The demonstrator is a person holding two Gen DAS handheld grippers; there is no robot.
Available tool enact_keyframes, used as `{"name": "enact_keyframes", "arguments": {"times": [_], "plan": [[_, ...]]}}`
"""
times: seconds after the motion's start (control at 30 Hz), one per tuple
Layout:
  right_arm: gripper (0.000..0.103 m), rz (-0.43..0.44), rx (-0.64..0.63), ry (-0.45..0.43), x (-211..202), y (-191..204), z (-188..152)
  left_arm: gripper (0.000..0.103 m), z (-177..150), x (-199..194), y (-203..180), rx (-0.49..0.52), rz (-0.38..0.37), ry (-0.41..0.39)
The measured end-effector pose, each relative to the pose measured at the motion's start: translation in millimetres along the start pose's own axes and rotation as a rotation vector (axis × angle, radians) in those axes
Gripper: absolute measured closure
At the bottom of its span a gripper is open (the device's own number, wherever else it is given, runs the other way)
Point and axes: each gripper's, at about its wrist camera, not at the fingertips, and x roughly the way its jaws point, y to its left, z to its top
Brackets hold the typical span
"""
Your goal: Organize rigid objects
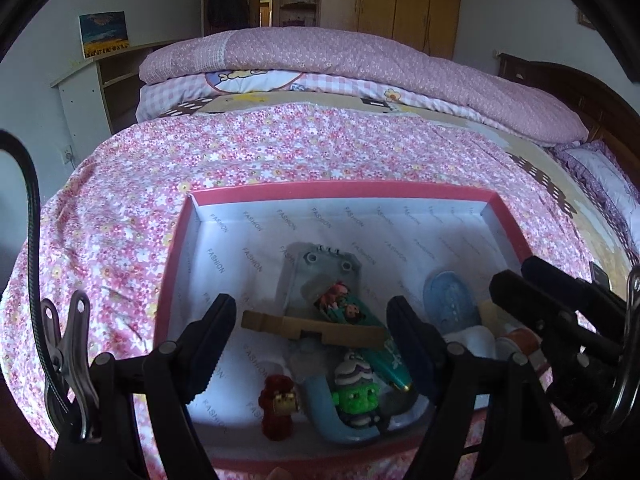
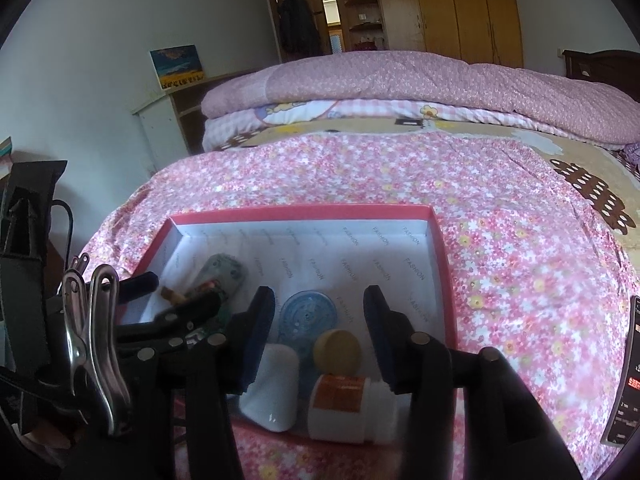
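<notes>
A pink box [image 1: 340, 193] with a white lining lies on the flowered bedspread. My left gripper [image 1: 314, 352] hangs open over its near left part, touching nothing. Under it lie a wooden piece [image 1: 280, 322], a teal cartoon case [image 1: 352, 308], a grey plastic part [image 1: 320, 268], a green figurine [image 1: 356, 400] and a red figurine [image 1: 278, 404]. My right gripper [image 2: 320, 340] stands open over the box's [image 2: 300, 212] near right part. Between its fingers sit a white bottle [image 2: 344, 404] with a yellow cap [image 2: 338, 350], a white rounded block [image 2: 276, 384] and a blue disc [image 2: 306, 316], none of them pressed.
A folded pink quilt [image 1: 360, 60] lies across the far side of the bed. A black device with a red display [image 2: 628, 380] rests on the bedspread to the right of the box. A shelf unit [image 2: 160, 120] stands by the left wall, wardrobes behind.
</notes>
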Motion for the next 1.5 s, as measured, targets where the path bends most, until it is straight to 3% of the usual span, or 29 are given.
{"name": "enact_keyframes", "arguments": {"times": [0.77, 1.2, 1.5], "plan": [[0.055, 0.033, 0.015, 0.063, -51.9, 11.4, -42.3, 0.022, -45.4, -67.2, -4.3, -0.004, -0.008, -0.008], [0.055, 0.002, 0.026, 0.132, -55.0, 9.8, -79.8, 0.022, -87.9, -55.5, -10.9, -0.005, 0.000, 0.099], [0.055, -0.045, 0.036, 0.179, -39.8, 3.6, -94.5, 0.022, -96.7, -40.7, -13.1, -0.005, -0.001, 0.138]]}}
